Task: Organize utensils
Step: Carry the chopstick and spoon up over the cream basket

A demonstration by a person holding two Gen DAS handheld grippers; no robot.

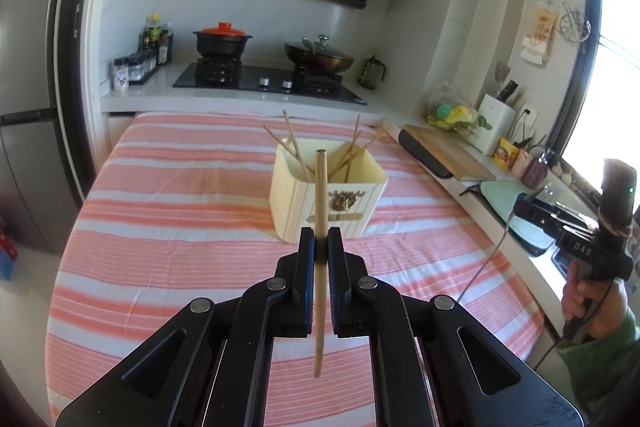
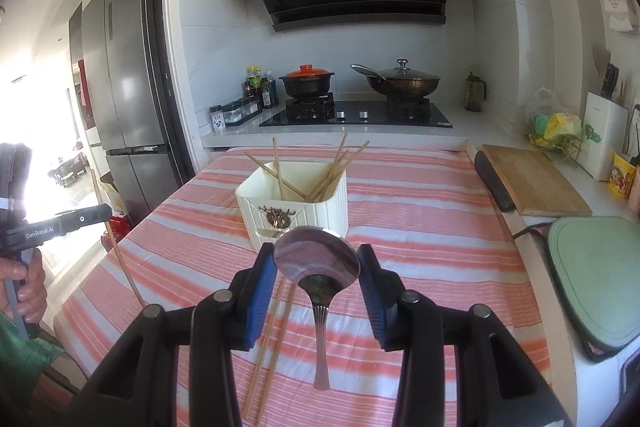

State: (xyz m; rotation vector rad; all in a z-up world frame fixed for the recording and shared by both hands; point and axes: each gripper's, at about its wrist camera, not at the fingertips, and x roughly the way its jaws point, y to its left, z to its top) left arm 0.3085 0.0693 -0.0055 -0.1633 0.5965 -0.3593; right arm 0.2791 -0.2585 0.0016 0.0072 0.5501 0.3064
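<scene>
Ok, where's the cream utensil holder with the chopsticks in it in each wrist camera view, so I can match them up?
Left wrist view: the cream utensil holder stands at centre, on the striped cloth just beyond the left tongs, which grip a chopstick.
Right wrist view: the holder sits slightly left of centre, behind the spoon in the right tongs.
Shared landmark: the red-lidded pot on the stove.

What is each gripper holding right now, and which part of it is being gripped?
The left gripper pinches a single chopstick near its middle. The right gripper clamps a metal spoon by the sides of its bowl, handle hanging down.
</scene>
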